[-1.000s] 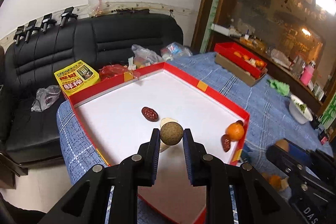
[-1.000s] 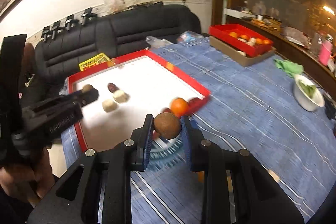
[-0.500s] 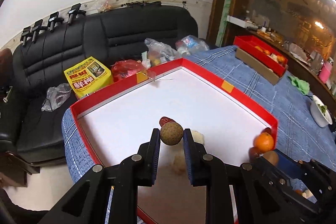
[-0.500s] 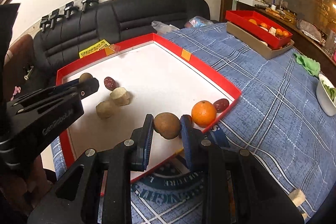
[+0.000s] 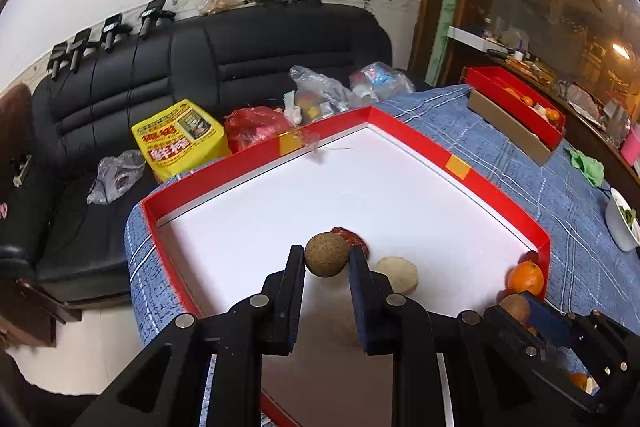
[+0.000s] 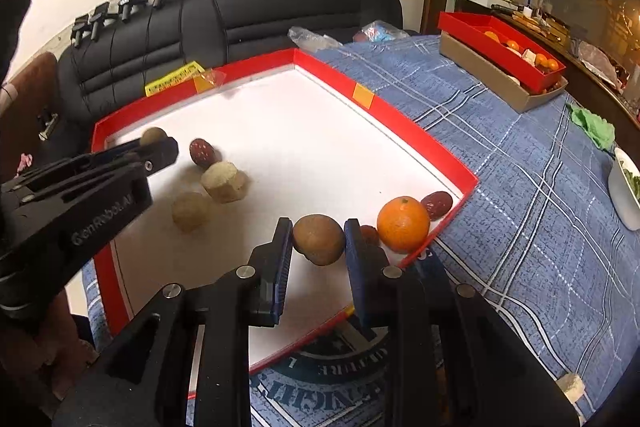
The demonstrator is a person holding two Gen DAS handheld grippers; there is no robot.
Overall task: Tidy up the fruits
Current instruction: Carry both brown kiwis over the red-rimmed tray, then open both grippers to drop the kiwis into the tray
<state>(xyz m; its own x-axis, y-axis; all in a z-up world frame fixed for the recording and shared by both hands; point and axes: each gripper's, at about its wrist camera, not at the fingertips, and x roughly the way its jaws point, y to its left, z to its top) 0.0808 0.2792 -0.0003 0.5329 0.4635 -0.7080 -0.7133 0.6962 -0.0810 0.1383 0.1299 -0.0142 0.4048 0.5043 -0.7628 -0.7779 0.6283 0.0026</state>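
Observation:
A big red-rimmed white tray (image 5: 460, 167) (image 6: 400, 115) lies on the blue cloth. My left gripper (image 5: 326, 259) is shut on a small round brown fruit (image 5: 327, 254) above the tray's near left part; that gripper (image 6: 158, 147) also shows in the right wrist view. My right gripper (image 6: 316, 241) is shut on a brown egg-shaped fruit (image 6: 319, 238) over the tray's near right corner. In the tray lie an orange (image 6: 403, 224) (image 5: 525, 279), dark red dates (image 6: 437, 204) (image 6: 202, 151) (image 5: 352, 237), a pale peeled chunk (image 6: 224, 181) (image 5: 398, 274) and a tan round fruit (image 6: 191, 211).
A second red tray (image 6: 500, 41) with oranges sits on a cardboard box at the far right. A white bowl (image 6: 626, 191) and a green cloth (image 6: 594, 127) lie at the right edge. The black sofa (image 5: 240, 51) behind holds bags and a yellow packet (image 5: 180, 139).
Both grippers have moved forward and down over the tray, each still holding its fruit. The right one now hangs over the tray's near corner instead of the cloth.

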